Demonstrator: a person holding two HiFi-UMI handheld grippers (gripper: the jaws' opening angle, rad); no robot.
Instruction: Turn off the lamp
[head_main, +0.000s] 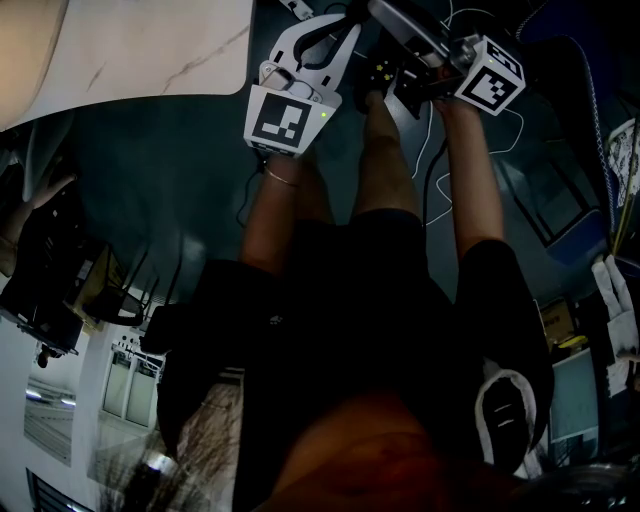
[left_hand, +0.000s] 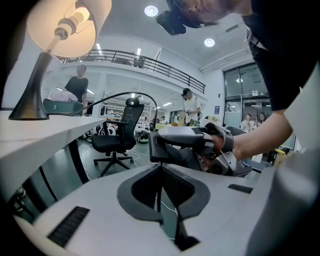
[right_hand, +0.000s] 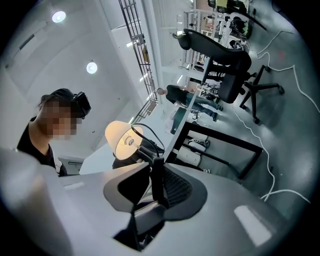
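Plainly, lamp (left_hand: 65, 30) glows (warm yellow).

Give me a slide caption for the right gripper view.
Right tongs clamp the black cord switch while the lamp behind it glows on the white table.

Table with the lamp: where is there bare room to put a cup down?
The white table shows a bare strip along its near edge, in front of the lit lamp. The cord arches off the table to its switch, clamped in the right gripper, so that side is crowded. The top behind the lamp is hidden.
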